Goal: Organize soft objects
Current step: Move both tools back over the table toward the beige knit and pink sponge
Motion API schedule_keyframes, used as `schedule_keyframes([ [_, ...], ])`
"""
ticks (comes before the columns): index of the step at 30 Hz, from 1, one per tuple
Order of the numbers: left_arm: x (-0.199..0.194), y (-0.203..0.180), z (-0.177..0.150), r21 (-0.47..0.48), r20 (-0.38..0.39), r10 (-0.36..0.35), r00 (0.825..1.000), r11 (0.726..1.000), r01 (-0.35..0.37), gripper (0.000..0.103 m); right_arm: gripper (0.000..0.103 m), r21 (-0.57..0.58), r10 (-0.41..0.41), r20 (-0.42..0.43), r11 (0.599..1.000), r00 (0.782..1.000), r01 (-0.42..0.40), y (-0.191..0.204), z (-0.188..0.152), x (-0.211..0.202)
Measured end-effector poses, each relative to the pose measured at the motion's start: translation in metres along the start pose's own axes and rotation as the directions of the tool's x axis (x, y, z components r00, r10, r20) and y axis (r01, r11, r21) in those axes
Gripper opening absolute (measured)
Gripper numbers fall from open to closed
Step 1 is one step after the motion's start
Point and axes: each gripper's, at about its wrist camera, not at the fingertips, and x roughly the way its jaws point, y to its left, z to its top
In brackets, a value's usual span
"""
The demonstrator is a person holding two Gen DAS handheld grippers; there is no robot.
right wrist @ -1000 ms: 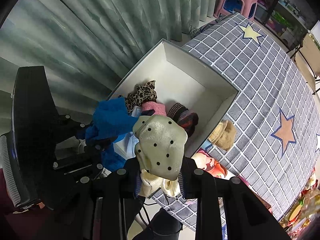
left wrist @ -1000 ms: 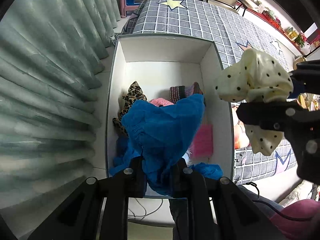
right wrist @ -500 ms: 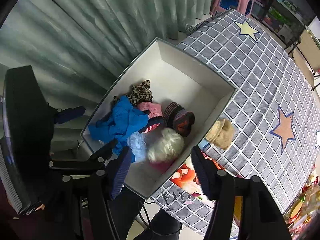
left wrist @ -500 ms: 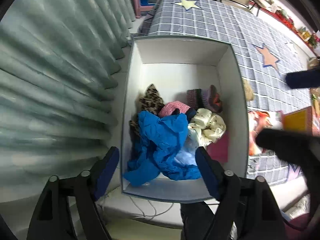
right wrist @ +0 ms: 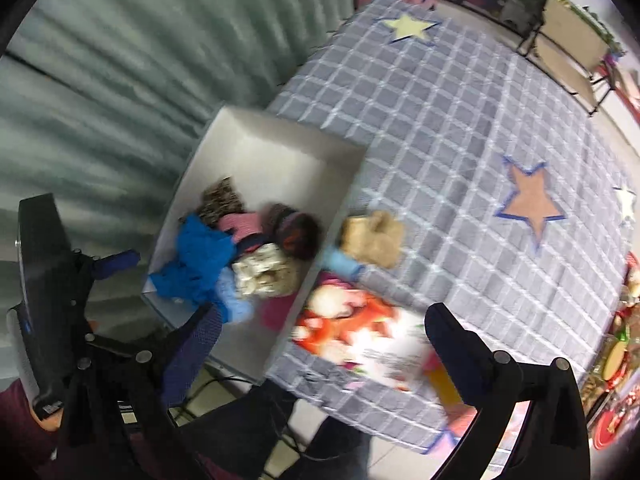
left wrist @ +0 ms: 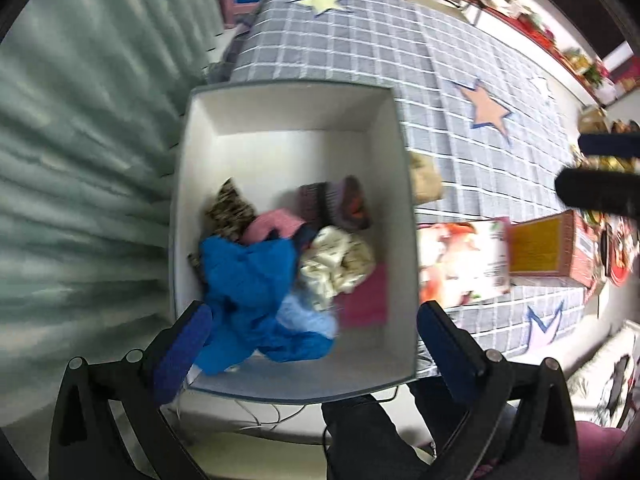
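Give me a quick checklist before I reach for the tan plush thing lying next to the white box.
1. Left gripper open and holding nothing: ok.
2. Right gripper open and holding nothing: ok.
3. Blue cloth and polka-dot cloth lie inside the white box: ok.
4. Tan plush lies on the grid tablecloth, outside the box: not ok, not yet sorted.
5. Nothing covers the plush from above: ok.
6. Whether the plush touches the box wall: cannot tell, picture blurred.

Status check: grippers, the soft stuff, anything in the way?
Both grippers, left and right, open and empty. Blue cloth and dotted cloth in the box. Tan plush on the table, unobstructed.
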Motion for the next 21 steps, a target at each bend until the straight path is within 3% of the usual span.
schedule_keyframes([
  [4, -0.005, -0.025, 0.009, 0.058, 0.006, -0.007, 1.0, 0.998, 0.007, 0.103, 0.102, -0.006, -0.09, -0.021, 0.996, 0.996, 0.09, -0.043, 0.002, -0.014],
  [9, -0.005, -0.046, 0.02, 0.084, -0.007, -0.018, 1.0, 0.996, 0.019, 0.103, 0.102, -0.022, -0.165, -0.13, 0.986, 0.978, 0.164, -0.1, 0.012, -0.001],
  [12, -0.003, -0.056, 0.024, 0.09, -0.018, -0.009, 1.0, 0.996, 0.01, 0.103, 0.102, -0.052, -0.176, -0.22, 0.984, 0.96, 0.169, -0.125, 0.016, 0.026],
  [16, 0.004, -0.064, 0.023, 0.083, -0.05, 0.009, 0.999, 0.997, -0.005, 0.103, 0.102, -0.136, -0.193, -0.342, 0.978, 0.92, 0.155, -0.142, 0.015, 0.067],
  [21, 0.015, -0.071, 0.019, 0.062, -0.09, 0.043, 0.995, 0.997, -0.037, 0.103, 0.102, -0.177, -0.127, -0.48, 0.983, 0.868, 0.046, -0.15, 0.018, 0.121],
])
